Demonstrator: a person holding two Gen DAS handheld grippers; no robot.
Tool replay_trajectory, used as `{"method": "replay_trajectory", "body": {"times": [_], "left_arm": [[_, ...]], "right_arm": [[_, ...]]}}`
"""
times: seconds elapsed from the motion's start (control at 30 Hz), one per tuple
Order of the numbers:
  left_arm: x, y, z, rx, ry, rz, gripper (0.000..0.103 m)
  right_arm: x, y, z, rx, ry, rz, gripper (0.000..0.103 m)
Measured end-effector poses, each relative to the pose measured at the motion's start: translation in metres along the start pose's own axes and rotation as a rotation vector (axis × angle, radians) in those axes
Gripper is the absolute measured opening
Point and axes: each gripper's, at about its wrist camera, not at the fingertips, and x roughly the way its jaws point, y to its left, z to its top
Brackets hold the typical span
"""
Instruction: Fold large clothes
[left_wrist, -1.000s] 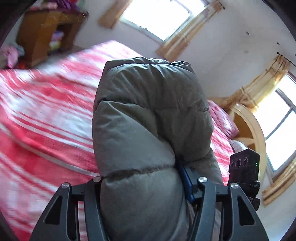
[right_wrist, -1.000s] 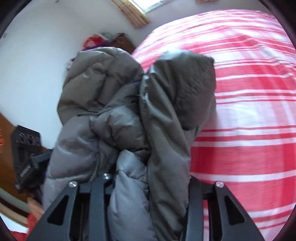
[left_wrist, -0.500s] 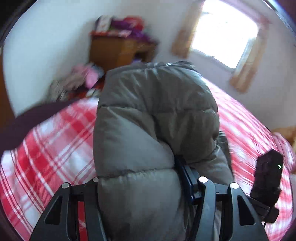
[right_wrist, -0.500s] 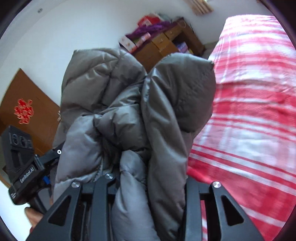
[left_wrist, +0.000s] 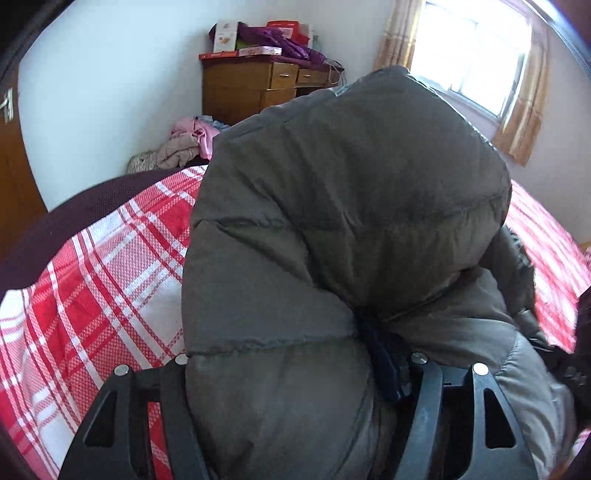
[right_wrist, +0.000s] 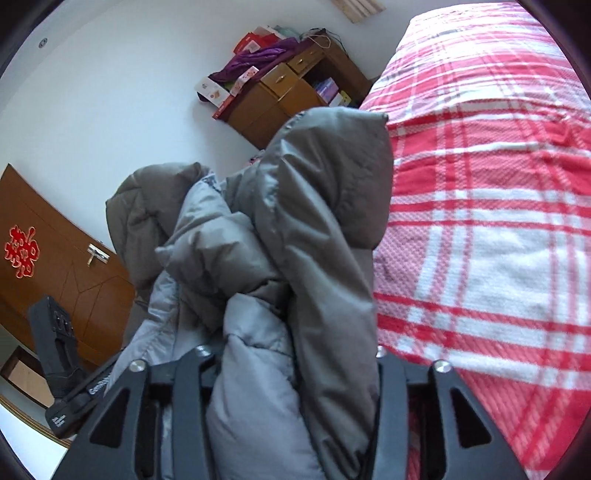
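Red-and-white plaid bedspread (left_wrist: 103, 280) covers the bed, a wooden dresser (left_wrist: 258, 86) against the wall behind. Left gripper (left_wrist: 295, 373) is clamped on a bunched gray puffer jacket (left_wrist: 332, 229) above the bed; right gripper (right_wrist: 291, 362) pinches another fold of it.

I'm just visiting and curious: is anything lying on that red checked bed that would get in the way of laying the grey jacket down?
Nothing visible does. The jacket is bunched in both grippers, left gripper and right gripper, and the bed beside it shows only its checked cover. The jacket itself hides part of the bed.
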Motion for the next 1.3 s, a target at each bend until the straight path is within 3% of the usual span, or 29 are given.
{"method": "replay_trajectory", "body": {"times": [0.07, 0.13, 0.23, 0.3, 0.37, 0.53, 0.63, 0.7, 0.93, 1.1, 1.2, 1.3], "left_arm": [[-0.002, 0.000, -0.005, 0.006, -0.005, 0.002, 0.069], [-0.001, 0.003, -0.008, 0.001, -0.008, -0.001, 0.069], [0.001, 0.003, -0.008, 0.002, -0.011, 0.004, 0.069], [-0.001, 0.003, -0.007, 0.004, -0.014, 0.008, 0.069], [-0.003, -0.001, -0.008, 0.013, -0.016, 0.018, 0.069], [-0.008, -0.011, -0.009, 0.042, -0.020, 0.046, 0.069], [-0.008, -0.014, -0.007, 0.050, -0.017, 0.052, 0.069], [-0.008, -0.015, -0.005, 0.057, -0.016, 0.056, 0.069], [-0.003, -0.022, 0.002, 0.077, -0.007, 0.060, 0.071], [-0.005, -0.012, 0.006, 0.052, 0.019, -0.006, 0.071], [-0.021, -0.004, 0.018, 0.047, 0.010, -0.063, 0.070], [-0.027, -0.011, 0.033, 0.066, -0.008, -0.044, 0.070]], "right_arm": [[-0.016, -0.001, -0.002, -0.020, 0.023, -0.047, 0.065], [-0.037, 0.000, 0.001, -0.038, 0.026, -0.114, 0.071], [-0.079, 0.010, 0.009, -0.100, -0.076, -0.151, 0.071], [-0.106, 0.026, 0.016, -0.167, -0.166, -0.161, 0.070], [-0.112, 0.050, 0.029, -0.248, -0.192, -0.150, 0.053], [-0.051, 0.113, 0.056, -0.398, -0.057, -0.156, 0.049], [0.001, 0.114, 0.050, -0.430, 0.064, -0.206, 0.046], [0.034, 0.097, 0.048, -0.423, 0.105, -0.286, 0.046], [0.046, 0.036, 0.043, -0.283, 0.062, -0.270, 0.052], [0.062, 0.041, 0.036, -0.341, 0.062, -0.360, 0.054], [0.057, 0.036, 0.034, -0.324, 0.045, -0.343, 0.054], [0.051, 0.032, 0.033, -0.298, 0.027, -0.323, 0.054]]}}
